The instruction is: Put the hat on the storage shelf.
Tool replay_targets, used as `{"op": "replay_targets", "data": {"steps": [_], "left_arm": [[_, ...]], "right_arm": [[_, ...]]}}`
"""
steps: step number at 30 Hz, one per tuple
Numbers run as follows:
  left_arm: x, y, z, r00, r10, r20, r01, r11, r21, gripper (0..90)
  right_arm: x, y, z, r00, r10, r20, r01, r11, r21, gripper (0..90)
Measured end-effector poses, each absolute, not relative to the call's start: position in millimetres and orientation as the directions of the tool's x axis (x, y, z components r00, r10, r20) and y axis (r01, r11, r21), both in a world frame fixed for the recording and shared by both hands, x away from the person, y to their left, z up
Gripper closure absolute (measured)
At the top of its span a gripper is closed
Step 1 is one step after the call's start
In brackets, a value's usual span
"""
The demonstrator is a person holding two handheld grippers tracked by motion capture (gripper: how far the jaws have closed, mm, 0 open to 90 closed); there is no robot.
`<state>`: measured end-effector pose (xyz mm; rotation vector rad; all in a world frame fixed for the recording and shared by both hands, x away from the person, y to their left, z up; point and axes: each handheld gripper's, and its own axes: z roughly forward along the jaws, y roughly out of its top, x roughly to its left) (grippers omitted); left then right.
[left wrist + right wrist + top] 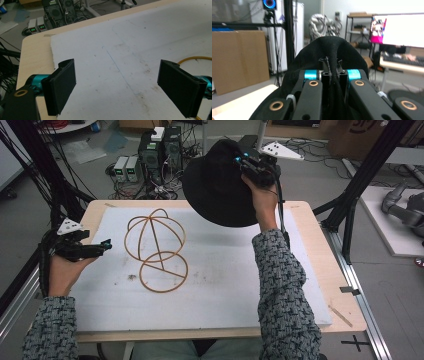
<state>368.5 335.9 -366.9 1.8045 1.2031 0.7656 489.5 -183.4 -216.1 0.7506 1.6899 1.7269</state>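
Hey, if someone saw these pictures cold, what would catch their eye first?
Most likely the black hat, held up in the air over the table's far edge, its fabric pinched in the shut right gripper. Next, the wooden hoop stand lying on the white board, left of centre. The left gripper rests at the board's left edge, jaws wide open with nothing between them.

We find no legible text anywhere. The cardboard box (361, 131) at the far right of the high view carries a dark printed mark, cut off by the frame edge and unreadable. The screen (398, 29) in the right gripper view glows pink and white, too blurred for us to read.
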Motion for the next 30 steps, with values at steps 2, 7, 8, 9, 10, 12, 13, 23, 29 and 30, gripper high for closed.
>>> {"op": "replay_targets", "data": {"steps": [2, 7, 8, 9, 10, 12, 13, 23, 29, 30], "left_arm": [[368.4, 336.9, -367.0, 0.359, 0.932, 0.045, 0.437, -0.21, 0.875, 15.5], [368.1, 338.3, -367.6, 0.358, 0.933, 0.044, 0.437, -0.209, 0.875, 15.6], [368.0, 338.9, -368.1, 0.355, 0.934, 0.045, 0.438, -0.208, 0.875, 15.6], [368.0, 338.9, -368.1, 0.355, 0.934, 0.045, 0.438, -0.208, 0.875, 15.6], [368.1, 339.3, -368.3, 0.355, 0.934, 0.044, 0.439, -0.208, 0.874, 15.6], [367.8, 340.0, -368.1, 0.354, 0.934, 0.044, 0.439, -0.207, 0.874, 15.6], [367.7, 339.9, -368.1, 0.354, 0.934, 0.042, 0.439, -0.206, 0.874, 15.6], [368.3, 339.9, -369.2, 0.356, 0.934, 0.046, 0.442, -0.211, 0.872, 15.6], [367.7, 340.9, -368.7, 0.353, 0.935, 0.045, 0.44, -0.208, 0.874, 15.6], [367.6, 341.0, -368.6, 0.351, 0.935, 0.044, 0.439, -0.206, 0.875, 15.6]], "right_arm": [[486.4, -183.1, -210.2, -0.679, 0.734, -0.007, -0.048, -0.035, 0.998, 88.5], [481.2, -181.4, -199.3, -0.721, 0.693, 0.01, -0.057, -0.074, 0.996, 88.5], [478.0, -179.3, -193.4, -0.743, 0.669, 0.009, -0.068, -0.09, 0.994, 88.6], [478.0, -179.3, -193.4, -0.743, 0.669, 0.009, -0.068, -0.09, 0.994, 88.6], [473.8, -175.9, -187.4, -0.765, 0.644, 0.0, -0.084, -0.101, 0.991, 88.6], [469.2, -170.9, -182.1, -0.786, 0.618, -0.012, -0.096, -0.102, 0.99, 88.6], [467.1, -168.4, -180.0, -0.796, 0.605, -0.018, -0.1, -0.102, 0.99, 88.6], [447.3, -138.6, -167.3, -0.883, 0.464, -0.063, -0.122, -0.098, 0.988, 88.6], [436.8, -118.0, -162.1, -0.922, 0.376, -0.091, -0.13, -0.08, 0.988, 88.5], [434.5, -114.2, -161.8, -0.928, 0.361, -0.097, -0.13, -0.068, 0.989, 88.5]]}}
